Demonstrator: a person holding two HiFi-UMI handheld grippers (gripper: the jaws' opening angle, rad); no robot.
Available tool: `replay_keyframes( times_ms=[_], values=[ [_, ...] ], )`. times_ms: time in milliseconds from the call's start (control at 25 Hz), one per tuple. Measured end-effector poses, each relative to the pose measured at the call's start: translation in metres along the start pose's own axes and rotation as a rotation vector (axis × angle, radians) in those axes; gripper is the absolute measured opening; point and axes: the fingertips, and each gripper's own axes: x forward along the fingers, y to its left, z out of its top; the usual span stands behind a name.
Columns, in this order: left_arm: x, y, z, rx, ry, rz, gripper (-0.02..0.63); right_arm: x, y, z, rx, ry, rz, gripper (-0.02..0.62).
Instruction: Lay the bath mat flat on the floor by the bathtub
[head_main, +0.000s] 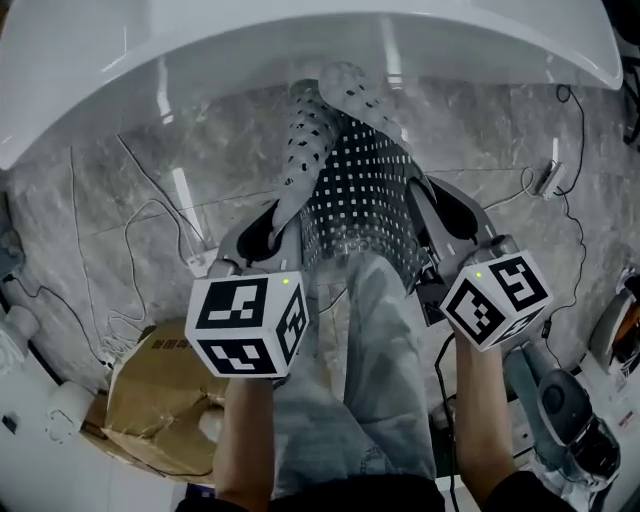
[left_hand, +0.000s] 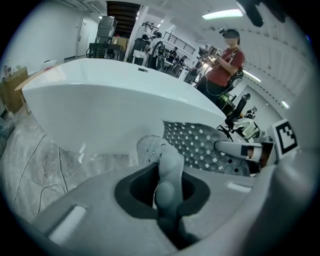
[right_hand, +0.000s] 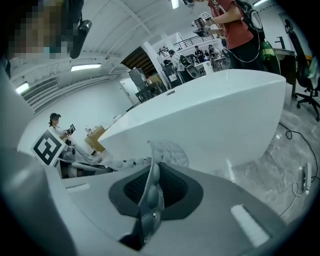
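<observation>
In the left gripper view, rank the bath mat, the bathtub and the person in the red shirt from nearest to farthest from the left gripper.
1. bath mat: pinched in the left gripper, bottom centre.
2. bathtub: just beyond, across the left and middle.
3. person in the red shirt: behind the tub, upper right.

**Person, seen from above.**
- Clothing: light, faded blue jeans (head_main: 378, 380). Dark top (head_main: 350, 497), only its lower edge showing. Forearms bare.
- Left hand-held gripper (head_main: 268, 228): pale grey moulded shell with dark grey lining round the jaws. Pale rectangular strips are set into the shell.
- Left cube (head_main: 250, 325): white, with black square markers on each visible face. Small green left light (head_main: 287, 281) at its upper edge.
- Right hand-held gripper (head_main: 440, 215): same grey shell, dark lining and pale strip.
- Right cube (head_main: 497, 300): white, with black markers. Green right light (head_main: 478, 272) at its upper corner.
</observation>
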Motion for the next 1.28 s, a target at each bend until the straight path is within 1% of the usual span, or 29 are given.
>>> replay_keyframes(
  times_ms=[320, 480, 640, 760, 880, 1040, 1280],
  values=[
    [0.053, 0.025, -0.008, 0.039, 0.029, 0.025, 0.026, 0.051, -0.041, -0.034, -0.028, 0.026, -0.005, 0.023],
    [0.068, 0.031, -0.013, 0.042, 0.013, 0.035, 0.027, 0.066, -0.049, -0.049, -0.057, 0.035, 0.006, 0.023],
    [0.094, 0.038, -0.013, 0.031, 0.018, 0.034, 0.026, 0.087, -0.062, -0.051, -0.063, 0.049, -0.001, 0.023],
    [0.112, 0.047, -0.021, 0.020, 0.020, 0.038, 0.026, 0.103, -0.070, -0.064, -0.078, 0.066, 0.004, 0.023],
    [0.126, 0.055, -0.023, 0.026, 0.015, 0.032, 0.027, 0.116, -0.081, -0.077, -0.106, 0.086, -0.005, 0.023],
    [0.143, 0.061, -0.021, 0.036, 0.020, 0.041, 0.026, 0.130, -0.097, -0.081, -0.157, 0.146, -0.030, 0.023],
    [0.178, 0.070, -0.035, 0.024, 0.023, 0.052, 0.026, 0.148, -0.115, -0.095, -0.202, 0.170, -0.025, 0.023]
  ],
)
